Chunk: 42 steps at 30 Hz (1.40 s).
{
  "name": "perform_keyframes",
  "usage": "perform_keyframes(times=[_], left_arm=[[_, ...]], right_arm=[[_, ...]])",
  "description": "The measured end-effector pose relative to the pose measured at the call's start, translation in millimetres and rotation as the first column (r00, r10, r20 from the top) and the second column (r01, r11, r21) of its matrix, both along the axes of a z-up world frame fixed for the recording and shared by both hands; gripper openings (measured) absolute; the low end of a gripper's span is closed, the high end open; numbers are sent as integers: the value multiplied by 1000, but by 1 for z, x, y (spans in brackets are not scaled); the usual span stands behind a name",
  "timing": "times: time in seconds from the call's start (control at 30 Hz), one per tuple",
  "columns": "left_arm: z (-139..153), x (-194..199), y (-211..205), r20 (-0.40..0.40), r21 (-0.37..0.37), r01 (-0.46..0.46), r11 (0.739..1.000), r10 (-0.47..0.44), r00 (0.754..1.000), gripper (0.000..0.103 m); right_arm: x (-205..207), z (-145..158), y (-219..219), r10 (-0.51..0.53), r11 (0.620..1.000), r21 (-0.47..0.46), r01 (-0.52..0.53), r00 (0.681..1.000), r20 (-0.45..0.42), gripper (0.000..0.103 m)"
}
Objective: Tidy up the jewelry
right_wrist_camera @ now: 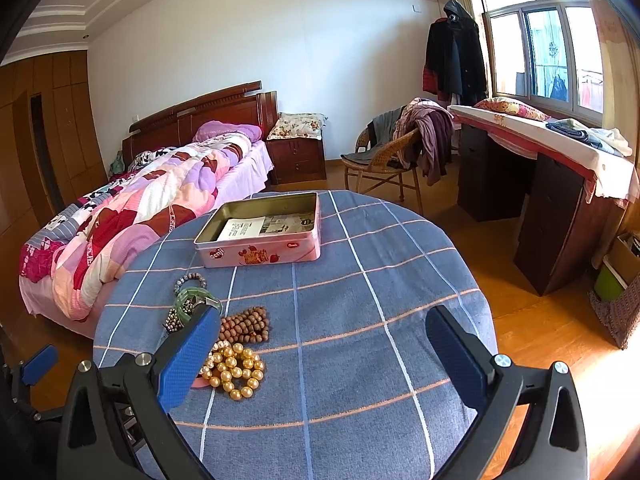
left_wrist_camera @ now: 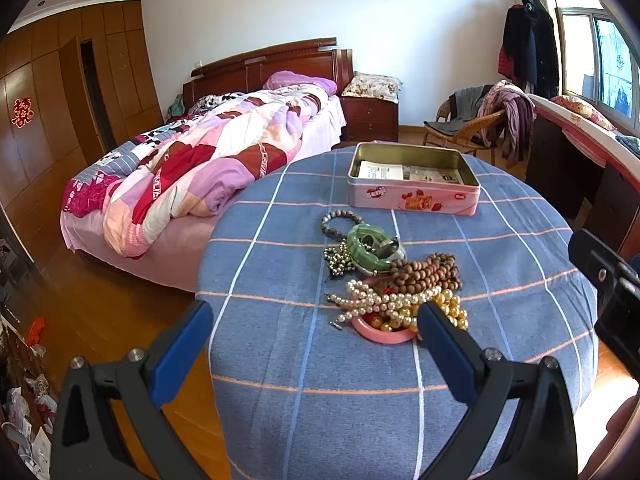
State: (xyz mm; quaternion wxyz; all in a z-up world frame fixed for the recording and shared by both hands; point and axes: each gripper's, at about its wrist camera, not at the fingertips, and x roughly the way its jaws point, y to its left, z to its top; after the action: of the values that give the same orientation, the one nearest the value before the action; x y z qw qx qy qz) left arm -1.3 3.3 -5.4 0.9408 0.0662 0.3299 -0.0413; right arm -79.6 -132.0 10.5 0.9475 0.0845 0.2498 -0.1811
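A heap of jewelry lies on the blue checked tablecloth (left_wrist_camera: 280, 360): a green bangle (left_wrist_camera: 370, 246), brown wooden beads (left_wrist_camera: 426, 272), white pearls (left_wrist_camera: 380, 302), gold pearls (left_wrist_camera: 456, 312) and a pink bangle (left_wrist_camera: 384, 334). An open pink tin (left_wrist_camera: 412, 180) with papers inside stands behind the heap. My left gripper (left_wrist_camera: 316, 320) is open and empty, just in front of the heap. In the right wrist view the heap (right_wrist_camera: 236, 372) lies left, the tin (right_wrist_camera: 264, 232) behind it. My right gripper (right_wrist_camera: 324, 328) is open and empty above bare cloth.
A bed with a patchwork quilt (left_wrist_camera: 208, 152) stands left of the table. A wicker chair with clothes (right_wrist_camera: 400, 152) and a long desk (right_wrist_camera: 552, 168) stand at the right by the window. The right gripper's body (left_wrist_camera: 608, 280) shows at the left wrist view's right edge.
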Motion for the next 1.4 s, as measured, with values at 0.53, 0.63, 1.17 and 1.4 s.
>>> perform_keyframes(times=[0.53, 0.63, 1.17, 1.4], left_arm=[[1, 0, 0, -3, -1, -2, 1000, 2, 1000, 103], [0, 0, 0, -3, -1, -2, 1000, 2, 1000, 103], [-1, 0, -4, -6, 6, 3, 1000, -3, 1000, 103], [-3, 0, -6, -9, 5, 4, 1000, -4, 1000, 103]], right_arm=[[0, -1, -1, -2, 1000, 8, 2, 1000, -4, 102], [0, -1, 0, -1, 1000, 9, 2, 1000, -6, 102], [0, -1, -1, -1, 1000, 11, 1, 1000, -6, 102], [0, -2, -1, -1, 1000, 13, 1, 1000, -8, 102]])
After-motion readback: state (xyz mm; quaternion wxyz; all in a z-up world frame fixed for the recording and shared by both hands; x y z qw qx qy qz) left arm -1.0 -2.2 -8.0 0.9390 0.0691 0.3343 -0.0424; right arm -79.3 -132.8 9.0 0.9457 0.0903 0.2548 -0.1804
